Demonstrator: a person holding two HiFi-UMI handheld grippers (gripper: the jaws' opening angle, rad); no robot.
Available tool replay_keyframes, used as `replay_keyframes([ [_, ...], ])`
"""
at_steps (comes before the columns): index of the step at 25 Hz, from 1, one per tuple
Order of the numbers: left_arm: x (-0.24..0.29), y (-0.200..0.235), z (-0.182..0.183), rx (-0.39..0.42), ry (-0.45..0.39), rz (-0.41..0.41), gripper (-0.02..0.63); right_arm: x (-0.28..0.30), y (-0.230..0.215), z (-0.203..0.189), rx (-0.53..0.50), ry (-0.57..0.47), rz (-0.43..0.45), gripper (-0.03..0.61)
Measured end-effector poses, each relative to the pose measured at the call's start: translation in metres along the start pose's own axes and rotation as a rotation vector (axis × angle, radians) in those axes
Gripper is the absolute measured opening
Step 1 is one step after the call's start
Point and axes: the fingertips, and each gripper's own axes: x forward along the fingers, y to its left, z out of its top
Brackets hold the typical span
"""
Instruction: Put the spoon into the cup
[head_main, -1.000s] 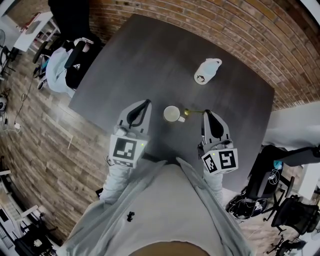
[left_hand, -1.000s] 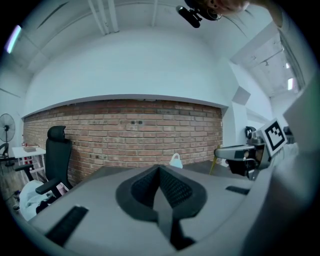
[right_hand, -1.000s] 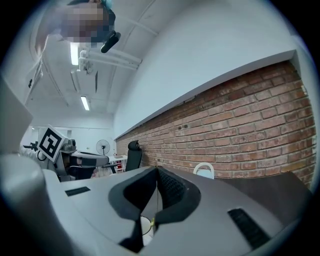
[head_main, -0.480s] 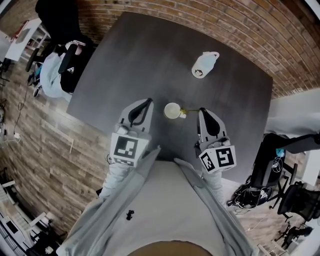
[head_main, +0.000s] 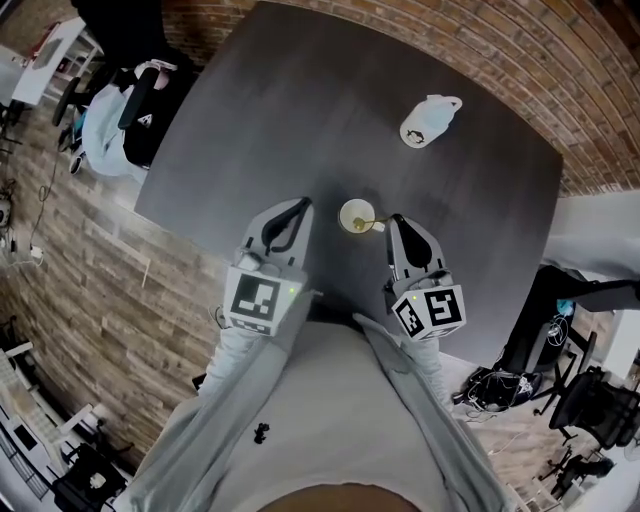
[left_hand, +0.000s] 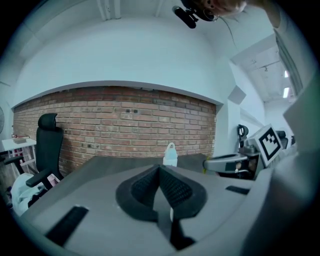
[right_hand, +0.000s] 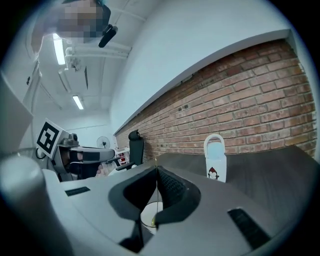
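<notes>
One change stood out: the spoon, pinched in the closed right gripper, had shifted from beside the cup to over its 3 o'clock rim, insertion judged near, while the left gripper waited closed and empty at 9 o'clock.

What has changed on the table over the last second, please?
The right gripper, still shut on the spoon, moved toward the cup, bringing the spoon's tip over its mouth. The cup, the shut left gripper and the white bag kept their places.
</notes>
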Motion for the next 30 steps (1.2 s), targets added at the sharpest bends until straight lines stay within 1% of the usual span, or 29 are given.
replay_keyframes([
  [2, 0.0, 0.0, -0.005, -0.009, 0.011, -0.001, 0.02, 0.006, 0.0, -0.008, 0.012, 0.013, 0.002, 0.02],
  [5, 0.001, 0.001, -0.011, -0.06, 0.033, 0.015, 0.02, 0.014, -0.003, -0.02, 0.03, 0.029, 0.003, 0.02],
  [7, 0.002, 0.001, -0.015, -0.071, 0.039, 0.017, 0.02, 0.019, -0.006, -0.028, 0.044, 0.039, -0.001, 0.02],
  [10, 0.004, 0.0, -0.023, -0.06, 0.045, 0.008, 0.02, 0.025, -0.011, -0.041, 0.059, 0.062, -0.007, 0.02],
  [13, 0.004, -0.001, -0.029, -0.082, 0.06, 0.008, 0.02, 0.029, -0.013, -0.05, 0.074, 0.079, -0.005, 0.02],
  [16, 0.006, -0.004, -0.034, -0.075, 0.064, 0.0, 0.02, 0.032, -0.016, -0.057, 0.092, 0.083, -0.002, 0.02],
  [21, 0.009, -0.007, -0.035, -0.09, 0.066, -0.004, 0.02, 0.035, -0.02, -0.065, 0.106, 0.087, -0.008, 0.02],
  [26, 0.009, -0.007, -0.034, -0.088, 0.061, -0.008, 0.02, 0.037, -0.023, -0.068, 0.104, 0.085, -0.017, 0.02],
  [28, 0.009, -0.007, -0.033, -0.081, 0.057, -0.011, 0.02, 0.038, -0.024, -0.071, 0.098, 0.097, -0.02, 0.02],
  [30, 0.01, -0.007, -0.033, -0.057, 0.048, -0.021, 0.02, 0.039, -0.024, -0.074, 0.099, 0.106, -0.018, 0.02],
])
